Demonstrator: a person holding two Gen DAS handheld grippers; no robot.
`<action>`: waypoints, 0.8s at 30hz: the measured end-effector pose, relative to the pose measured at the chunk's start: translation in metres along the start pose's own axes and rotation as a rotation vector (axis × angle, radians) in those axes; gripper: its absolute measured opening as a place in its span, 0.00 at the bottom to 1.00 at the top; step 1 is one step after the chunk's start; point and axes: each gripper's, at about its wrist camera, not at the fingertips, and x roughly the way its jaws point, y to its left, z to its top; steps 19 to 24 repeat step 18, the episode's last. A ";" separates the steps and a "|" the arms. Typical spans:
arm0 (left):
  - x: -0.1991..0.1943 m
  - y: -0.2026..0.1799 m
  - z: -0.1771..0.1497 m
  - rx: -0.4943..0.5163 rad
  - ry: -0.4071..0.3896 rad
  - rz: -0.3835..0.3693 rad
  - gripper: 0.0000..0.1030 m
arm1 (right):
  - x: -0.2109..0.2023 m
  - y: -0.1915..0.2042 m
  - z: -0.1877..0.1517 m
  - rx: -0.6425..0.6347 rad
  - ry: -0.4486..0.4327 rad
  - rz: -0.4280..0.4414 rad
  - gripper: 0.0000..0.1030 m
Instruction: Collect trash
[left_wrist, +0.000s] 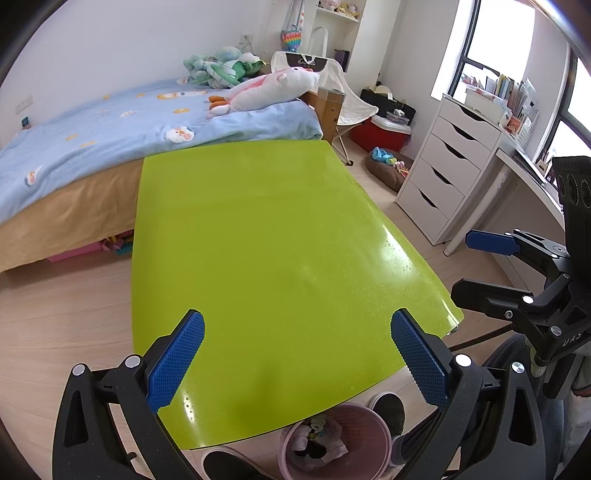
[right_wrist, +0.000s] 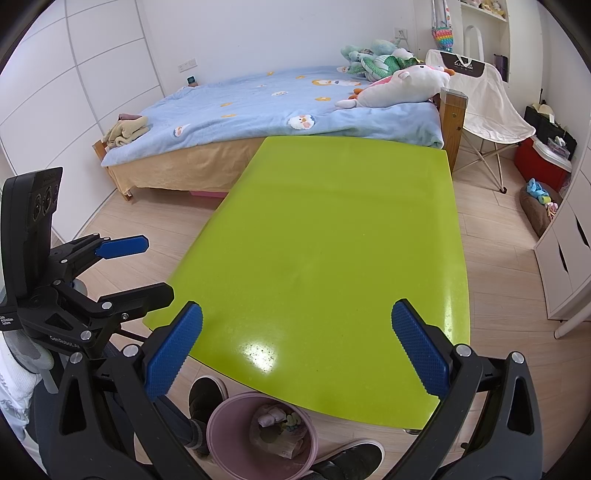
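Blue-padded fingers frame both views: our left gripper (left_wrist: 297, 354) and right gripper (right_wrist: 295, 350) each hang with jaws wide apart and nothing between them, over the near edge of the green table (left_wrist: 266, 229), whose top carries no trash that we can see. What trash shows is already in the pink bin (right_wrist: 221, 424), which stands on the floor under the table's near edge, between the person's dark shoes (left_wrist: 389, 408). Inside we make out crumpled pale wrappers and bits of paper (right_wrist: 275, 424); they look light, soft and easily crushed, so we judge a gentle pinch on any raised fold would lift one, while flat pieces could slip from the pads. The bin itself seems thin-walled and light; its rim is the place to grip.

Much is hidden from us: the table edge cuts off the far part of the bin, its depth is unclear, and the floor beneath the table and by the bed (right_wrist: 258, 99) is out of sight.
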 end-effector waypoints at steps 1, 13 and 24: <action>0.000 0.000 0.000 0.000 0.000 0.000 0.94 | 0.000 0.000 0.001 0.000 0.000 0.000 0.97; 0.002 0.001 -0.003 -0.003 0.003 0.000 0.94 | 0.000 0.000 0.000 -0.001 0.000 0.000 0.97; 0.005 0.000 -0.002 0.001 0.008 -0.008 0.94 | -0.001 -0.002 0.005 0.000 0.003 -0.001 0.97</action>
